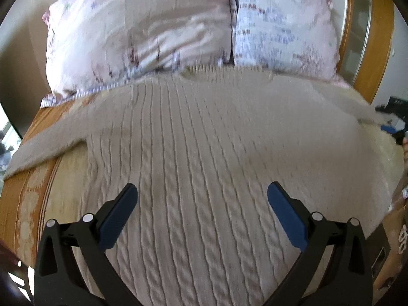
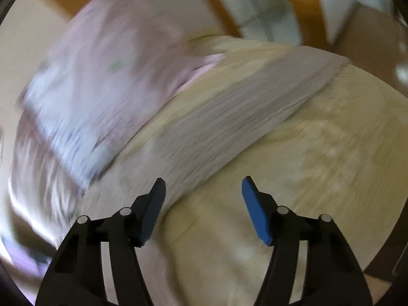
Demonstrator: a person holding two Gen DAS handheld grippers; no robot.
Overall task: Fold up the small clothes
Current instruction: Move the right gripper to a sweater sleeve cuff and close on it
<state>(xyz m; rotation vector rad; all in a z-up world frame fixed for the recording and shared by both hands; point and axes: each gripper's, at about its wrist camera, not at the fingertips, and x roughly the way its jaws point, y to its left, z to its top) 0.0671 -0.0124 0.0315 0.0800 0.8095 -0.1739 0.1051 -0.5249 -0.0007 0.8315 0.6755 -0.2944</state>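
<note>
Left gripper fingers spread wide, nothing between the blue pads, poised over the cable-knit body of a beige sweater. Sweater lies flat on the bed, collar toward two floral pillows at the headboard; one sleeve runs off to the left across the orange-patterned cover. Only this view shows the knit body and collar.

Right gripper also wide open and empty. Its view is heavily motion-blurred: shows a single sleeve laid diagonally over pale yellow bedding, starting near the left finger, pillow at upper left. Sweater body not visible here.
</note>
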